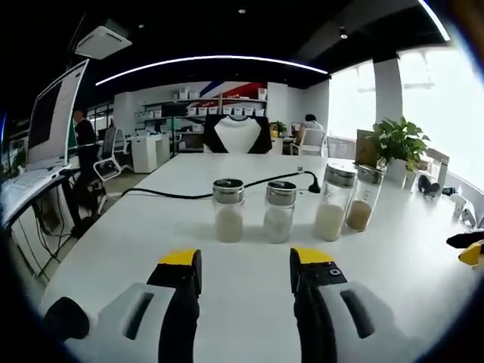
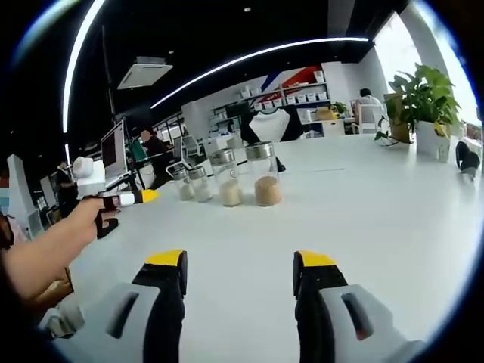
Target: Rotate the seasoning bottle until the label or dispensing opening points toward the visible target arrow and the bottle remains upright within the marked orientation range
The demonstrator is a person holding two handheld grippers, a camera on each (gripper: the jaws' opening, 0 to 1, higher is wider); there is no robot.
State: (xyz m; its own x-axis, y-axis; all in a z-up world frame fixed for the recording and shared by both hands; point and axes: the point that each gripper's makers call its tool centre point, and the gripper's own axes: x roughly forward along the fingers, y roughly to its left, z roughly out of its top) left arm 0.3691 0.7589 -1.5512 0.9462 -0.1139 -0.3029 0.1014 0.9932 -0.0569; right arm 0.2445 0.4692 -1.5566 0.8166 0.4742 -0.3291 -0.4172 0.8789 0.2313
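Four glass seasoning bottles w/ metal lids stand upright in a row on the white desk [image 1: 249, 302]. In left gripper view: short bottle w/ whitish powder [image 1: 228, 210], short bottle w/ white grains [image 1: 279, 212] just beside it, then after a gap the tall bottle w/ cream contents [image 1: 333, 201] and tall bottle w/ brown contents [image 1: 363, 197], those two touching or nearly so. Left gripper [image 1: 246, 271] sits low at 6 o'clock, fingers spread wide, nothing between them, well short of the bottles, which lie at approx 12 o'clock from it. Black cable [image 1: 227, 189] runs across desk behind the row; potted plant [image 1: 398, 147] at 2 o'clock; monitor [image 1: 53, 117] at 10 o'clock. Right gripper view: right gripper [image 2: 240, 272] also at 6 o'clock, fingers spread apart, empty, bottles well ahead at 11–12 o'clock, brown one [image 2: 262, 174] nearest, cream one [image 2: 227, 178] next, the two short ones [image 2: 190, 183] further off. The left gripper's yellow tip enters at 9 o'clock, held by a person's hand [image 2: 102, 212] and forearm. No arrow mark or label facing can be made out; too small to tell.
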